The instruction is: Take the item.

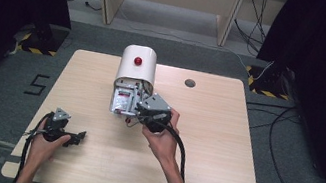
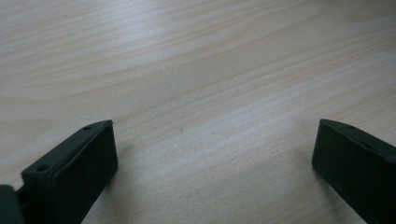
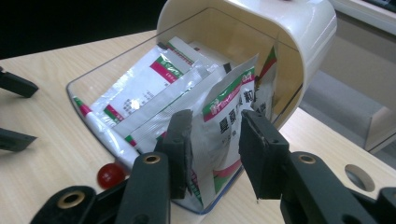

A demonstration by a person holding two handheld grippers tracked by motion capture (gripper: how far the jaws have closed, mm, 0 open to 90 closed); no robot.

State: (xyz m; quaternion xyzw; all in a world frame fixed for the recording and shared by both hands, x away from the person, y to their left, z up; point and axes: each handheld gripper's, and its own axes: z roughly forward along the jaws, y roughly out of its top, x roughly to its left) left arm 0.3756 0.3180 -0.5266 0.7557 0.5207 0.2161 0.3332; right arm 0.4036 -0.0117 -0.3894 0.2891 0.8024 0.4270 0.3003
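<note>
Right gripper point(image 3: 215, 140): jaws straddle a sachet point(image 3: 226, 126), not yet pinching.
Left gripper point(image 2: 212, 154): spread, idle.
Done: reach into box point(image 3: 299, 28).
Left: grip, withdraw.

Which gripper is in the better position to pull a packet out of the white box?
The right gripper. Its jaws already stand around an upright packet at the open front of the white box. The left gripper is open over bare table, away from the box.
</note>
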